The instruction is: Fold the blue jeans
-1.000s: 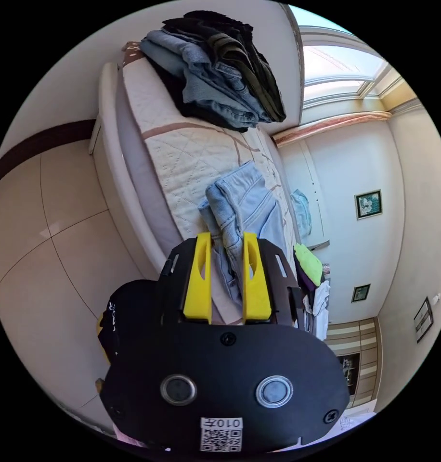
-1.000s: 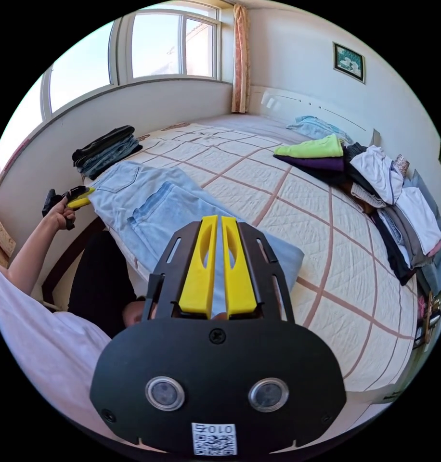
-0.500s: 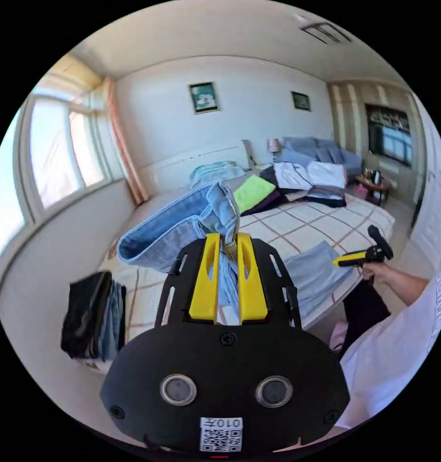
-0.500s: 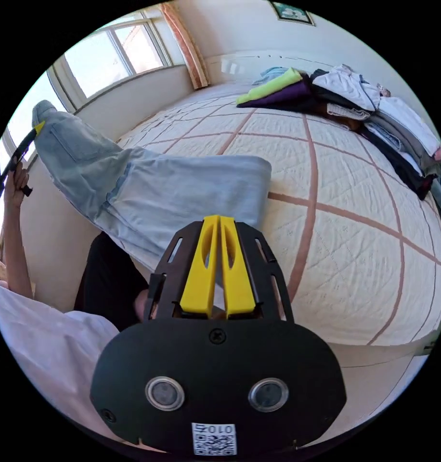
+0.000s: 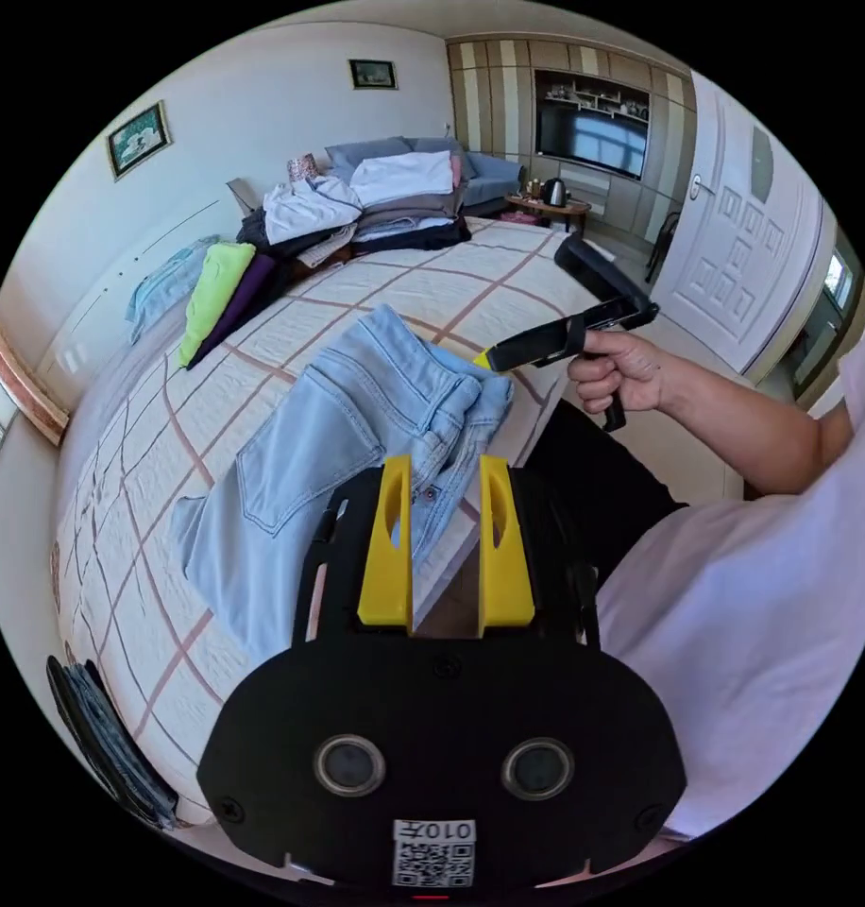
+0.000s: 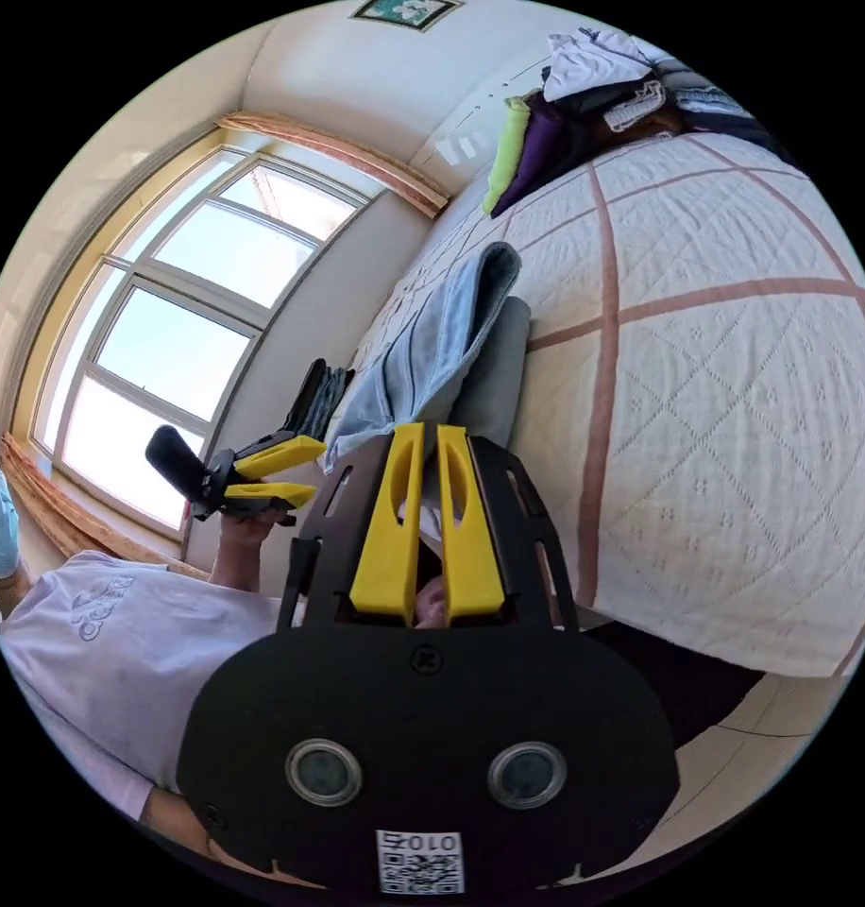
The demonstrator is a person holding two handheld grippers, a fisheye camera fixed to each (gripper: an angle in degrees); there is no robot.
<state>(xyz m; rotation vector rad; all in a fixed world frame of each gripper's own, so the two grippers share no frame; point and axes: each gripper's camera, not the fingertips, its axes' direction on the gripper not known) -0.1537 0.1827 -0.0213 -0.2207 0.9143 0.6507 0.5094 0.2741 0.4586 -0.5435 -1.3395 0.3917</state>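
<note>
The light blue jeans (image 5: 357, 425) lie folded double on the quilted bed (image 5: 168, 453), waistband end on top near the bed's edge. My left gripper (image 5: 445, 463) hovers just above them, open, with nothing between its jaws. A hand holds my right gripper (image 5: 480, 359) with its tip at the jeans' edge. In the right gripper view the right gripper (image 6: 431, 430) stands nearly closed on the edge of the jeans (image 6: 442, 331). The left gripper (image 6: 314, 468) shows there held in a hand, jaws apart.
A heap of mixed clothes (image 5: 357, 203) and a green garment (image 5: 211, 283) lie at the bed's head. A stack of folded jeans (image 5: 102, 746) sits at the bed's corner by the window (image 6: 187, 302). The person's white shirt (image 5: 754, 614) is close by.
My left gripper carried the waistband end over onto the leg end, laid it down and opened. The right gripper stayed at the jeans' edge. Both views swung widely.
</note>
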